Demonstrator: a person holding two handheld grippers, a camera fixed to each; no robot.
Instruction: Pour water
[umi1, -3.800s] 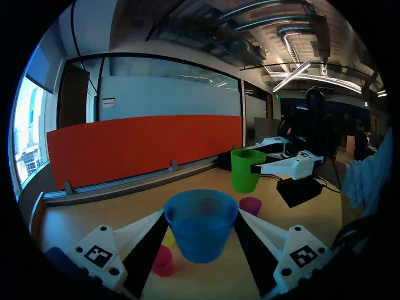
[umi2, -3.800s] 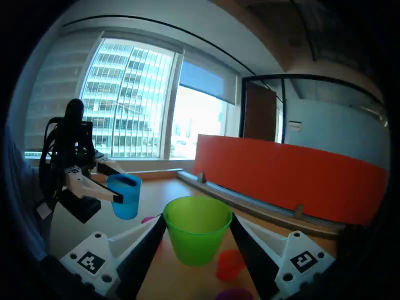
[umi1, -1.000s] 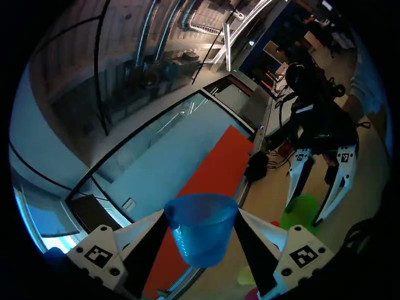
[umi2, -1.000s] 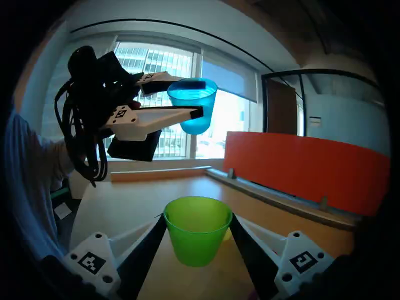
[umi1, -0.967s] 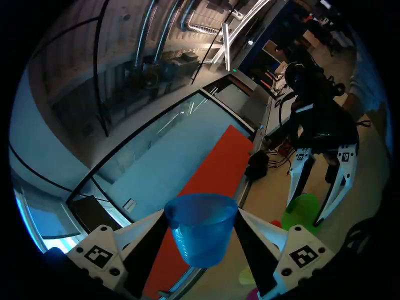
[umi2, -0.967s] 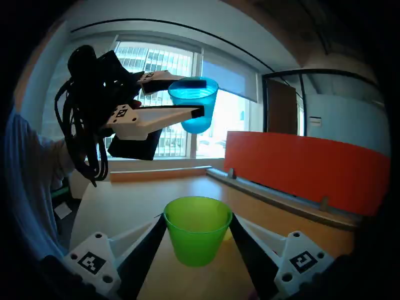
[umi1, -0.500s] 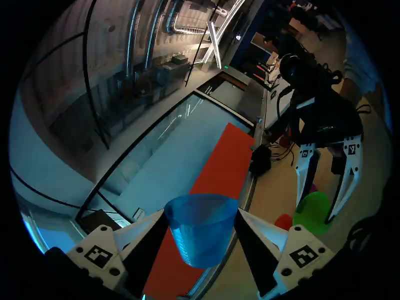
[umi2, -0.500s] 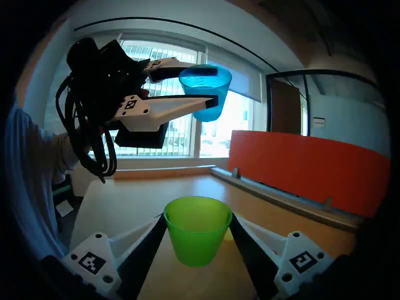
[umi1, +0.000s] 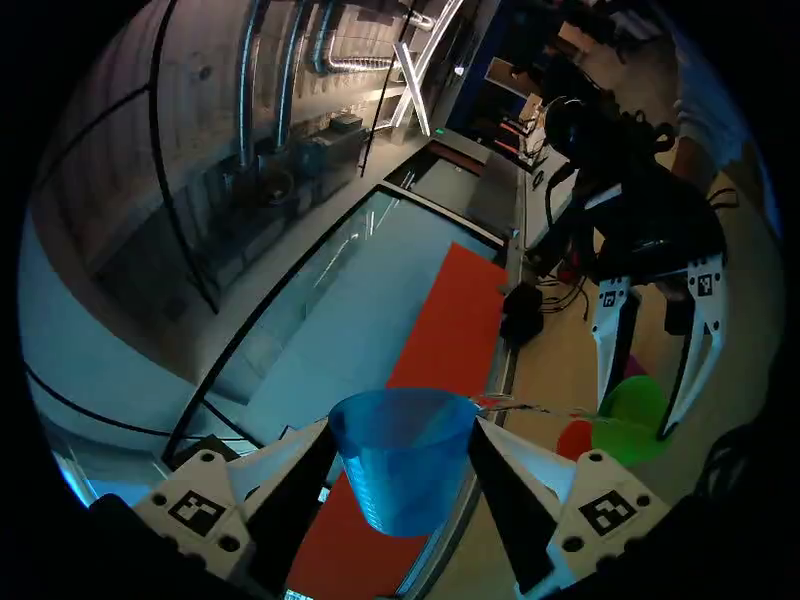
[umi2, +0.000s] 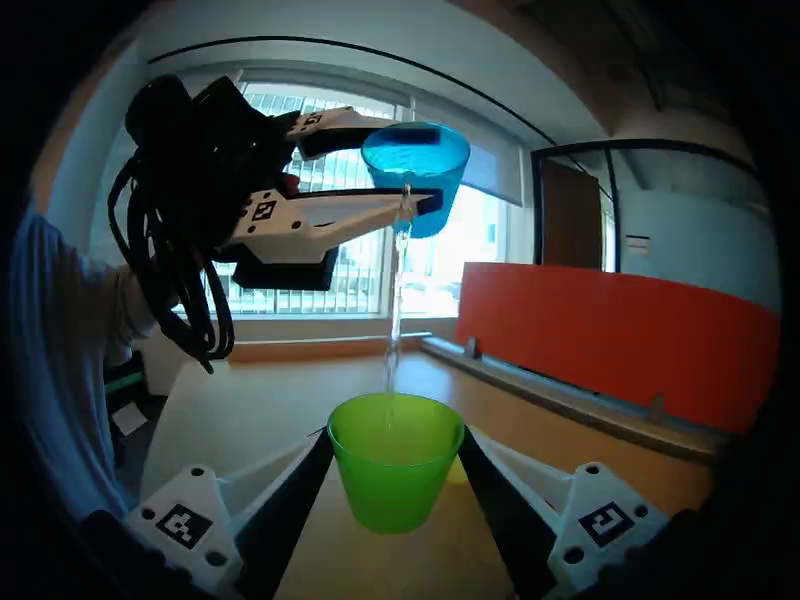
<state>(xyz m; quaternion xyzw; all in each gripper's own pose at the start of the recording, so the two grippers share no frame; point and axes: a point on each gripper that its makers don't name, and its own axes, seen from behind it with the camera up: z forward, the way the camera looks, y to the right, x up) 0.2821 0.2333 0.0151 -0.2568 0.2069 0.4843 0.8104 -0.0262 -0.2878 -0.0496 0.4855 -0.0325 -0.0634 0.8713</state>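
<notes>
A: What does the right gripper view give you?

B: The pour from the side. The left gripper (umi2: 410, 170) is up at 12 o'clock, fingers pointing toward 3 o'clock and pressed on either side of the blue cup (umi2: 416, 158). The cup is tipped. A thin stream of water (umi2: 395, 300) falls from its rim straight toward 6 o'clock, into the green cup (umi2: 395, 480).

A: And the green one?

B: Upright, squeezed between both fingers of the right gripper (umi2: 395, 440), held above the table (umi2: 250, 400). A window (umi2: 300, 270) is at 11 o'clock and an orange panel (umi2: 620, 350) at 3 o'clock.

A: What about the left gripper view?

B: It is rolled hard over, so ceiling pipes (umi1: 250, 100) fill 11 o'clock. The blue cup sits at 6 o'clock in its closed jaws, and the stream runs off toward 4 o'clock, where the green cup hangs in the far gripper.

A: Who's holding the pouring side?

B: Black cables (umi2: 180, 200) cover that handle, with a light blue sleeve (umi2: 50, 380) at 9 o'clock.
</notes>
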